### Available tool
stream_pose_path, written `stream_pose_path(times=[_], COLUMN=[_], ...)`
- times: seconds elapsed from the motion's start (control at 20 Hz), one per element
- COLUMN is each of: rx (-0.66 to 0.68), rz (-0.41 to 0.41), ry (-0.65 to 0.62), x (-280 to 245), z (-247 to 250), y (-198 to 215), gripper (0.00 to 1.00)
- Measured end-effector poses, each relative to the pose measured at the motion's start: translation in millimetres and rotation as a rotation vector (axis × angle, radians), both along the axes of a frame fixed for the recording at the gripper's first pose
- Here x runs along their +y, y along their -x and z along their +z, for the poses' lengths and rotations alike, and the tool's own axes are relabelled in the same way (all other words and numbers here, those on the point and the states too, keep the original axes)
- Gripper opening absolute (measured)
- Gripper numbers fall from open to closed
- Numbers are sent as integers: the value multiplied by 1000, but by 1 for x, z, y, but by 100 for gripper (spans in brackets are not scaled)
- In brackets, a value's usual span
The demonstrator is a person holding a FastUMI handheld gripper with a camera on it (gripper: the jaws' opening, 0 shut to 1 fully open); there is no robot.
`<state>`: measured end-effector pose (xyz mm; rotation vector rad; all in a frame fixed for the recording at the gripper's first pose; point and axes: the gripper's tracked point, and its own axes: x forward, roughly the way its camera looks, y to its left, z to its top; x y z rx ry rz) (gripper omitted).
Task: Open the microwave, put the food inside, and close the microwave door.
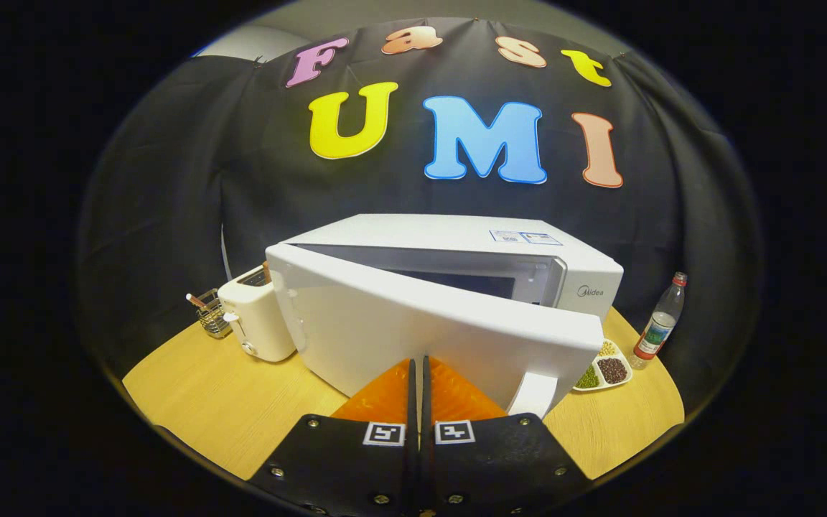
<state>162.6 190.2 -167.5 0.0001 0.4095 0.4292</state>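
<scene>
**On the counter: microwave door part-way, fingers closed and empty**

Gripper view, item by item.

- Microwave (456, 248): white, standing on the wooden counter (241, 402) against the booth's wall. Cavity partly exposed; too dark to tell what lies inside.
- Door (413, 323): hinged at the toaster side, ajar, its free edge swung out toward the fingers. Handle (533, 393) at the free edge, just beside the fingertips.
- Gripper (418, 366): fingers pressed together, holding nothing, tips at or just short of the door's outer face; contact cannot be told.
- Food: a divided dish (604, 370) of beans and grains sits beside the microwave's control end, near a bottle (661, 323).
- Toaster (255, 319) and wire holder (211, 312): at the hinge side, clear of the swing.

Judgement: whether the door is being opened or shut is unclear. Either way, apply the fingers near the free edge, far from the hinge, and follow the door's arc steadily so the microwave does not slide.
</scene>
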Motion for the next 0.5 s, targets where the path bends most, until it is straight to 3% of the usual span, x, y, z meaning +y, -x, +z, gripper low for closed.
stream_pose_path(times=[0.5], rx=[5], rz=[-46], ry=[-8], x=[6], z=[-11], y=[-48], gripper=[1])
